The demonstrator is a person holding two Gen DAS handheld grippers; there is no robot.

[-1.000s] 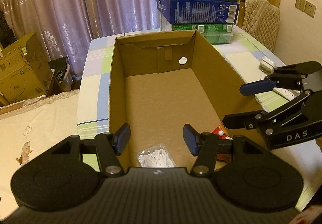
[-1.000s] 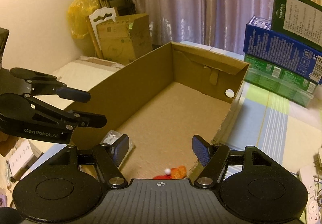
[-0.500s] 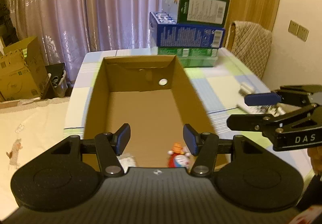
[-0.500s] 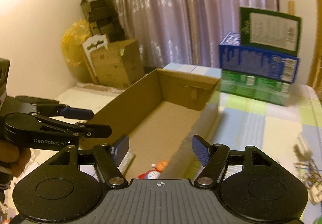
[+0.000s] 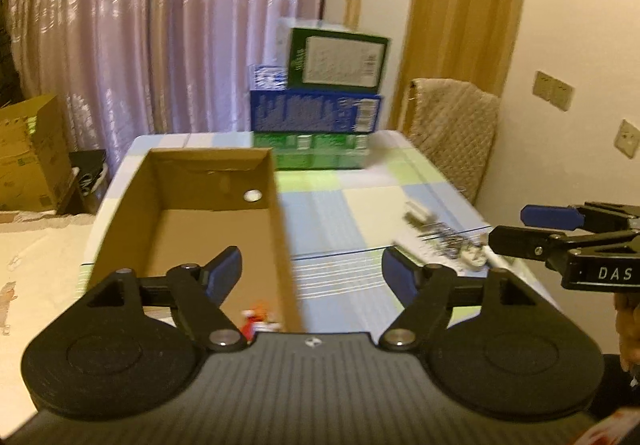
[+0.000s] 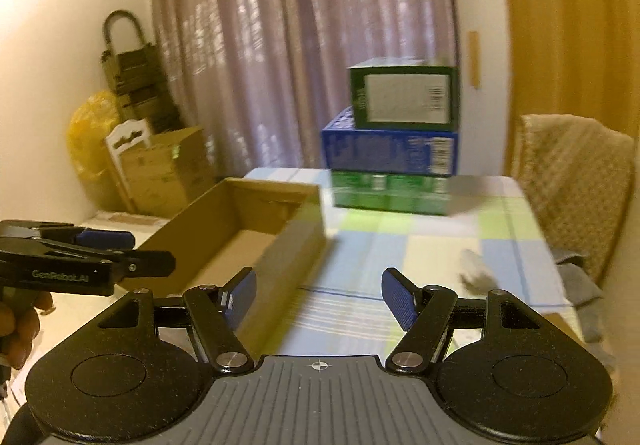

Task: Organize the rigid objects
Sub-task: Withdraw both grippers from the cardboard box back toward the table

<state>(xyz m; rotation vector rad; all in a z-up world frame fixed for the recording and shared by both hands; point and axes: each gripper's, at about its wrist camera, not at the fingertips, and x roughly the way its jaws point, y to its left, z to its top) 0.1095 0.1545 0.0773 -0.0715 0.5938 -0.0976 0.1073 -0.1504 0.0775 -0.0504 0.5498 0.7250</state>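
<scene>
An open cardboard box (image 5: 280, 205) lies on the checked table (image 5: 352, 205); it also shows in the right wrist view (image 6: 288, 245). A small red and white toy (image 5: 258, 319) lies at the box's near end. My left gripper (image 5: 312, 273) is open and empty, held above the box's right wall. My right gripper (image 6: 318, 295) is open and empty, above the table right of the box. A blurred pile of metal clips (image 5: 444, 233) and a white power strip (image 5: 472, 257) lie at the table's right edge; the pile shows as a dark blur (image 6: 474, 275) in the right wrist view.
A stack of green and blue boxes (image 5: 320, 113) stands at the table's far end, also in the right wrist view (image 6: 396, 141). A chair with a quilted cover (image 5: 452, 129) is at the right. Cardboard boxes (image 6: 168, 169) stand on the floor at left.
Both grippers have drawn back and up from the box and swung right; the box looks smaller and further left. Both stay open and empty.
</scene>
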